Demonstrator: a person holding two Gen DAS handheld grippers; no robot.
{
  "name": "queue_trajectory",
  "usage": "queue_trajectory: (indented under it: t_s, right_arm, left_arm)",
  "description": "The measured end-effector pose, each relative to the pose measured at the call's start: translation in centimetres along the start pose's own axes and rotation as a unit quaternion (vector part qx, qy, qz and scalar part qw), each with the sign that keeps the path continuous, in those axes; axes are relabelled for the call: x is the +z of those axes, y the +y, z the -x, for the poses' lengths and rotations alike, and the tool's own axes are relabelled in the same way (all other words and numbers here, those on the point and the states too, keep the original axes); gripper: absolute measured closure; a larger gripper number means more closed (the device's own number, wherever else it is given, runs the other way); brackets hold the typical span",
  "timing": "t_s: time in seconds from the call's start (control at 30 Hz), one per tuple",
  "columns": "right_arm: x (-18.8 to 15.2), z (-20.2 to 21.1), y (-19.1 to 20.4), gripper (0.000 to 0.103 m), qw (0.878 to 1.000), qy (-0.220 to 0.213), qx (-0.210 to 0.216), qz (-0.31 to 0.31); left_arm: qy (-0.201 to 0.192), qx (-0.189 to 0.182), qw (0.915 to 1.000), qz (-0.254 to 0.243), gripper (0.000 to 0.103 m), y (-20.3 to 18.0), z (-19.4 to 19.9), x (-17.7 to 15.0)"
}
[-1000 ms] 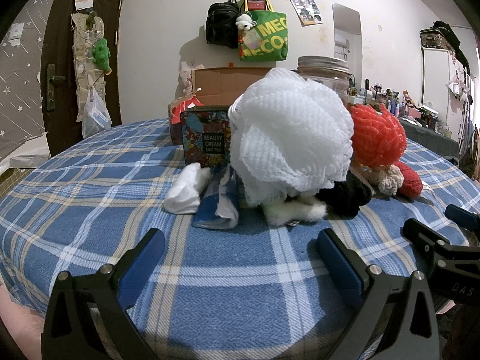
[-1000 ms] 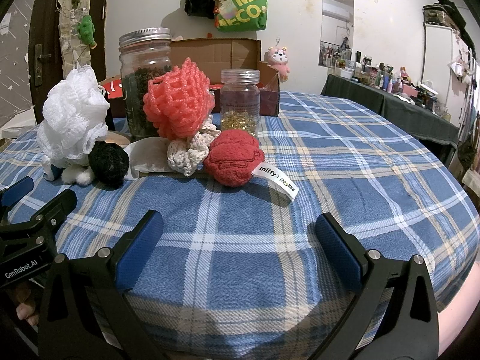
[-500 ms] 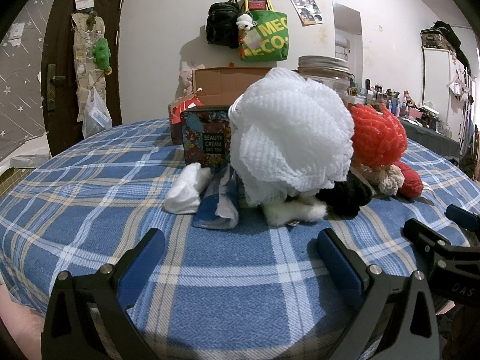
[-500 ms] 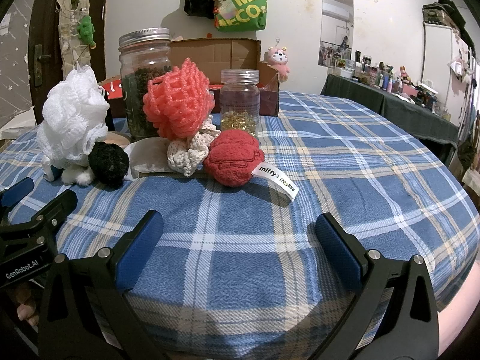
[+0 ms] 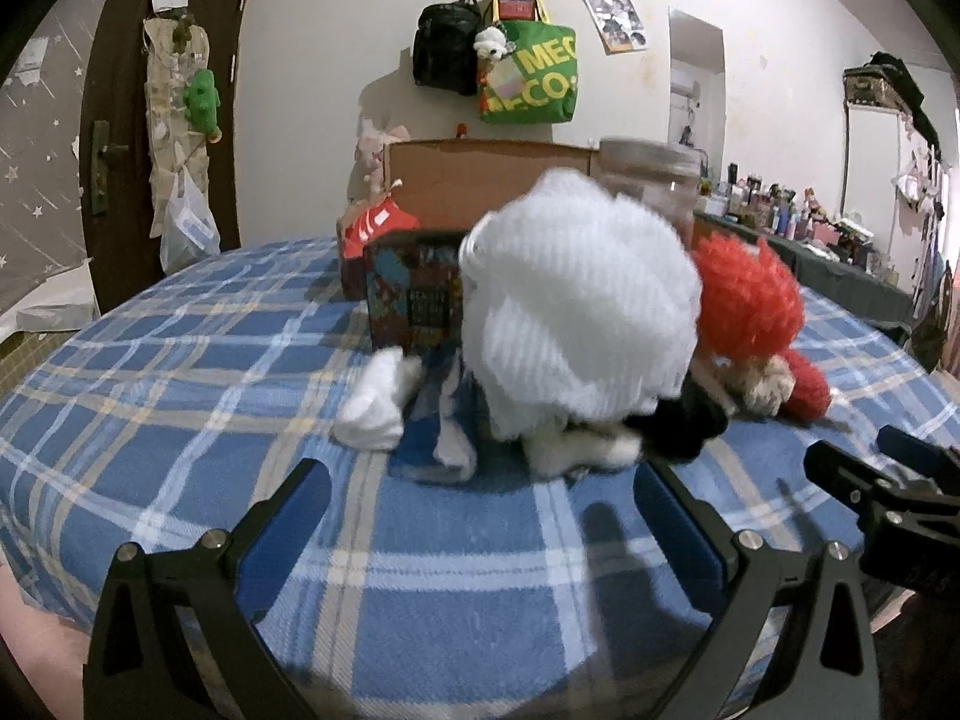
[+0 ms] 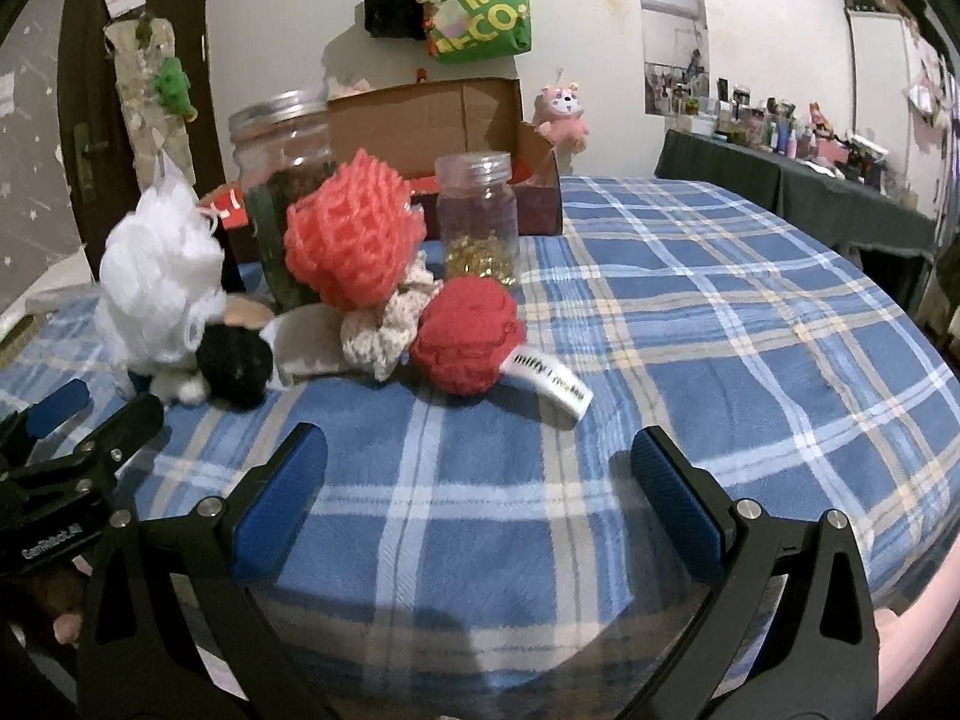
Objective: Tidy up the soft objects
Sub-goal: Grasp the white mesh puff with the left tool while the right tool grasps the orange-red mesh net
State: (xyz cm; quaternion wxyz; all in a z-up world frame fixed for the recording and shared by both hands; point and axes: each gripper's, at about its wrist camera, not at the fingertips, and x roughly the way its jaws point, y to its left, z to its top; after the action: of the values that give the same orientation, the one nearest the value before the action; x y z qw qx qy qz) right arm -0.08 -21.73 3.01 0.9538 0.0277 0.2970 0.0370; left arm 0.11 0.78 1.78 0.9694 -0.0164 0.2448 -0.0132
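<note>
You are holding the left gripper (image 5: 480,516) low over the plaid cloth (image 5: 180,420), its jaws spread and gripping nothing, and the white pouf (image 5: 576,312) is sitting dead ahead of it, near but not touching. Taking that pouf as the landmark and going left to right: a white sock (image 5: 378,402) and a blue-and-white cloth (image 5: 438,432) are lying at its left foot, in front of a printed tin (image 5: 414,300); a black ball (image 6: 234,366) is tucked under its right side; then the coral pouf (image 6: 354,234) is leaning on a big jar (image 6: 276,180), with a cream scrunchie (image 6: 390,330) below and a red plush (image 6: 468,342) farthest right, its tag trailing rightward. Your right gripper (image 6: 480,510) is also gaping wide and empty, and the red plush is lying just ahead and slightly left of it. So each hand is nearer its own end of the row. The poufs and ball are round, with no long axis to line up. Open cloth is stretching right of the plush; the carton (image 6: 432,120) behind the pouf is probably the target.
</note>
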Motion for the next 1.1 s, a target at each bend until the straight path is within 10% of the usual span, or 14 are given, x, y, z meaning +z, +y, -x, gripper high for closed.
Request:
queue_trajectory:
  t_s: [0.5,0.83,1.1]
  right_arm:
    - [6.3,0.6,-0.5,0.0,0.998,-0.049,0.04,0.002]
    - [9.2,-2.7,0.5,0.003,0.989,-0.002,0.145,0.028]
    - [8.7,-5.0,0.7,0.049,0.983,0.046,0.177,0.02]
  left_arm:
    - [-0.034,-0.04,0.9986,-0.004,0.0,0.1,0.4,5.3]
    - [-0.028,-0.081,0.9958,-0.032,0.0,-1.0,-0.7,7.1]
    - [0.014,-0.107,0.9933,-0.041,0.023,-1.6,-2.5,6.9]
